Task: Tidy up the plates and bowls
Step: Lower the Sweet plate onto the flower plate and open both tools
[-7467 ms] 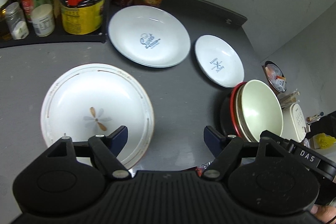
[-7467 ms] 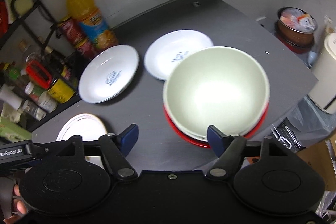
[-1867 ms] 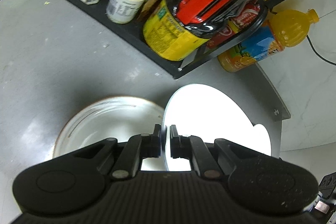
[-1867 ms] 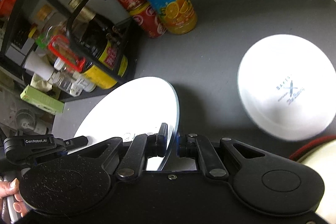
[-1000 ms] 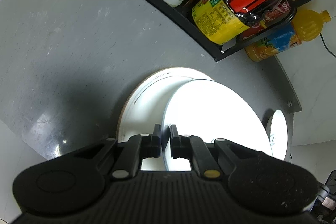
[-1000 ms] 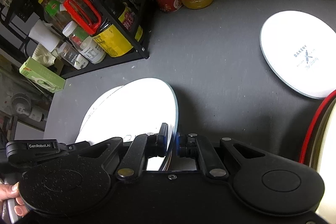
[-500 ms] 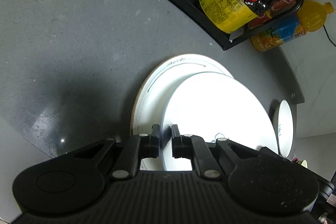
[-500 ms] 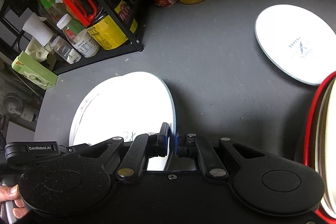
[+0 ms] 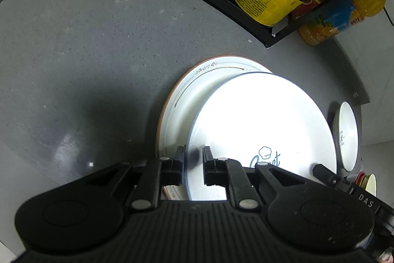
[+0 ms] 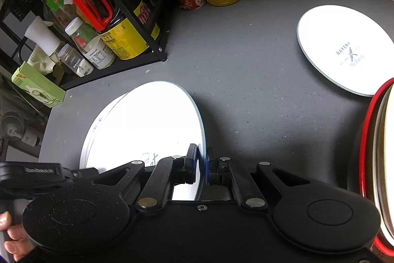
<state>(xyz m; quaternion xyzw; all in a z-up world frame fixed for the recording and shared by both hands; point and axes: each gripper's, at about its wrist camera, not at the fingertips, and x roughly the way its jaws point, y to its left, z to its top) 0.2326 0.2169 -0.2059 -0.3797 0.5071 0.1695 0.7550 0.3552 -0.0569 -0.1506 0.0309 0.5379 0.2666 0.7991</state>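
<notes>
Left tongs (image 9: pixel 193 165): opening, pads off the blue-rimmed white plate (image 9: pixel 261 130) between them.
Right tongs (image 10: pixel 202 168): pinching its rim.
Advice: lower level onto gold-trimmed plate (image 9: pixel 194 93), centre it, then release.

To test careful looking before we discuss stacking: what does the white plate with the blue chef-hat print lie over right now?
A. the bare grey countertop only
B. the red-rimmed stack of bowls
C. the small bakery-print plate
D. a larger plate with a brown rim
D: in the left wrist view the chef-hat plate overlaps the brown-rimmed plate, whose patterned edge shows behind and to its left.
</notes>
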